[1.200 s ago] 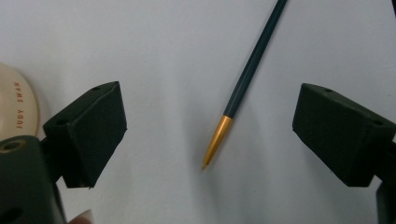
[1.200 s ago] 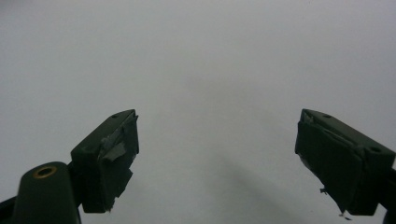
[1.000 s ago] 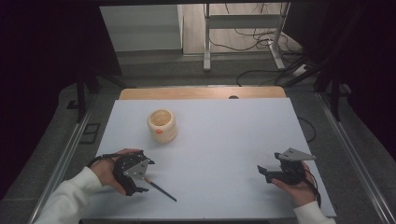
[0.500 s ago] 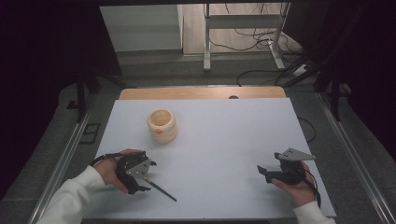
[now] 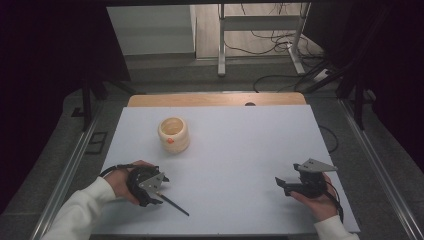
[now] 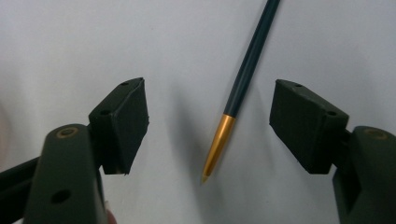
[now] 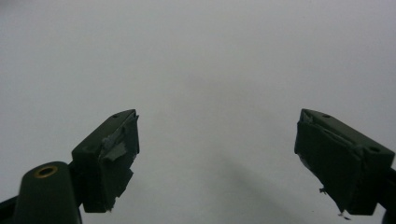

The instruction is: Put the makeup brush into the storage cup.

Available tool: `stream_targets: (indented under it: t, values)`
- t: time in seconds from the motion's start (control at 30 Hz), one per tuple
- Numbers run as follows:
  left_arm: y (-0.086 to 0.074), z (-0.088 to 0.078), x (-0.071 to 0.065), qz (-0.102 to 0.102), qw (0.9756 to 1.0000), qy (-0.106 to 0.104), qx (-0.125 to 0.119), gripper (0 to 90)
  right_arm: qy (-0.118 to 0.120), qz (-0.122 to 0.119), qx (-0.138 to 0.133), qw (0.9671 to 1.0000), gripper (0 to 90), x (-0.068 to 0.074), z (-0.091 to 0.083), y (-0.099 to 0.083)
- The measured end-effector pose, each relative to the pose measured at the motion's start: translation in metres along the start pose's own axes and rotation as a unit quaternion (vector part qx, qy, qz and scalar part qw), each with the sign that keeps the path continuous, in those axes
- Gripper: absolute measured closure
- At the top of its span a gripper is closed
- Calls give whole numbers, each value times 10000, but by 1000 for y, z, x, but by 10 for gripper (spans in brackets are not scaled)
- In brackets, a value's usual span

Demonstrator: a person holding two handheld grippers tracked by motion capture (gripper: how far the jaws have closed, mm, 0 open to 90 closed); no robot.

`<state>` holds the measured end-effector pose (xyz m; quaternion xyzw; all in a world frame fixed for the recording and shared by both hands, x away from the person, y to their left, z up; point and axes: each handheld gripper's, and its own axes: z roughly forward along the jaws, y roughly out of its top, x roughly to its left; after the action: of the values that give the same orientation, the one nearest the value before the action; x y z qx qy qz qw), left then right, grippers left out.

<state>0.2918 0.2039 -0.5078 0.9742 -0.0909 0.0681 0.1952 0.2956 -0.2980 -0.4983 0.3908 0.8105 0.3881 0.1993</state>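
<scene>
A thin dark pen [image 5: 174, 204] with a gold tip lies on the white table top [image 5: 235, 150] near its front left. My left gripper [image 5: 156, 192] points down at the pen's near end. In the left gripper view the pen [image 6: 243, 88] lies between the two pads, gold tip toward the camera, and neither pad touches it. The left jaws have just been closing but still stand apart, so this gripper is open. My right gripper [image 5: 281, 184] rests at the front right, held in a hand, open with nothing between its pads [image 7: 112, 154].
A small cream-coloured wooden cup [image 5: 173, 134] with an orange dot stands upright at the back left of the table. A wooden strip [image 5: 215, 99] borders the table's far edge. Metal rails run along both sides, and cables lie on the floor behind.
The left gripper has shifted slightly toward the pen and its jaws have narrowed around it. The right gripper and the cup have stayed where they were.
</scene>
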Motion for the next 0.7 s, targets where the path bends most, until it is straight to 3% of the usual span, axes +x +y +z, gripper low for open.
stream_targets:
  t: [0.3,0.57,0.7]
  values:
    - [-2,4,4,-82,9996,-242,75,350,1,-6,2,10000,154,0,0,0]
    - [0,7,5,-54,9994,-295,186,368,-3,-5,6,10000,154,0,0,0]
    - [0,7,6,-156,9989,-354,245,385,-3,-9,9,10000,154,0,0,0]
